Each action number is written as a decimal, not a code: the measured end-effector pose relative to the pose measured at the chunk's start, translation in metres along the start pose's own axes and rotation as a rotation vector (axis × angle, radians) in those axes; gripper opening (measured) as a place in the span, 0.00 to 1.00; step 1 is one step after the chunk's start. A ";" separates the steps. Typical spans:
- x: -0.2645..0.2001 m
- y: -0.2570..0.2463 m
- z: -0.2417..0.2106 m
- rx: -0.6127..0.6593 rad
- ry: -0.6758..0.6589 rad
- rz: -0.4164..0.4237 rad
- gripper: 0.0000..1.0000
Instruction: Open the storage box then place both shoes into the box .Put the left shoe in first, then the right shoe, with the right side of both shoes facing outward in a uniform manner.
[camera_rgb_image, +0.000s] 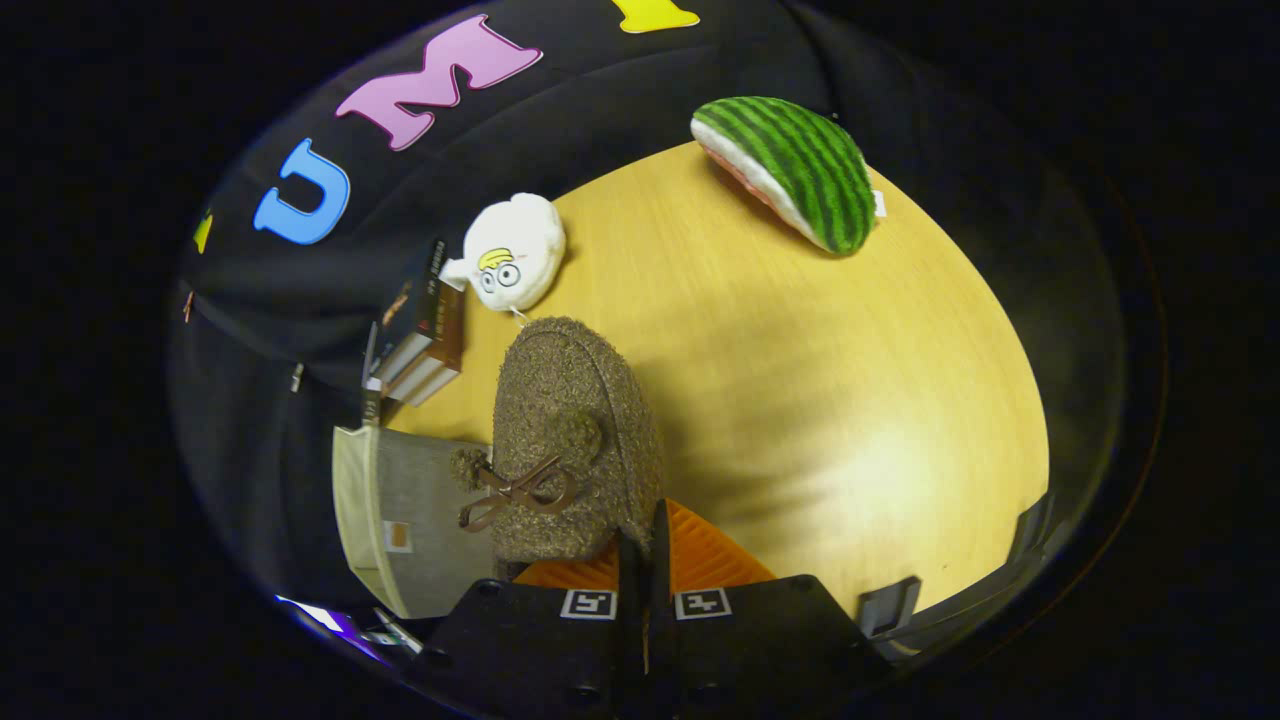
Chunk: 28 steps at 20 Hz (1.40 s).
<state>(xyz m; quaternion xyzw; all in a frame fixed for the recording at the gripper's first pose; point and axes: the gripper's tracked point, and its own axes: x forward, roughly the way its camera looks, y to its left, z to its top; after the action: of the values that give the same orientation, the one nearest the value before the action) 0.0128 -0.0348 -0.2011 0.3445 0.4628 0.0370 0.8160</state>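
Note:
A brown fuzzy shoe (575, 430) with a small bow on its top hangs just ahead of my fingers, toe pointing away from me. My gripper (645, 535) is shut on the shoe's rear rim, the two fingers pressed close together on it. The shoe looks lifted off the wooden table (850, 400), and its shadow falls on the wood to its right. Beside the shoe on the left stands the grey storage box (405, 520) with a pale edge; I cannot tell whether it is open. A second shoe is hidden from me.
A stack of books (425, 345) stands beyond the box at the table's edge. A white plush toy (515, 250) lies past the shoe's toe. A watermelon-slice plush (790, 170) rests at the far side of the table.

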 end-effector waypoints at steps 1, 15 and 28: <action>-0.004 0.020 0.001 0.025 -0.011 0.028 0.06; 0.019 0.222 -0.107 0.159 -0.012 0.158 0.07; 0.052 0.253 -0.143 0.059 -0.026 0.089 0.16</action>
<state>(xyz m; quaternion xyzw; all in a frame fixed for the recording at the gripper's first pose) -0.0041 0.2525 -0.1361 0.3891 0.4372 0.0550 0.8090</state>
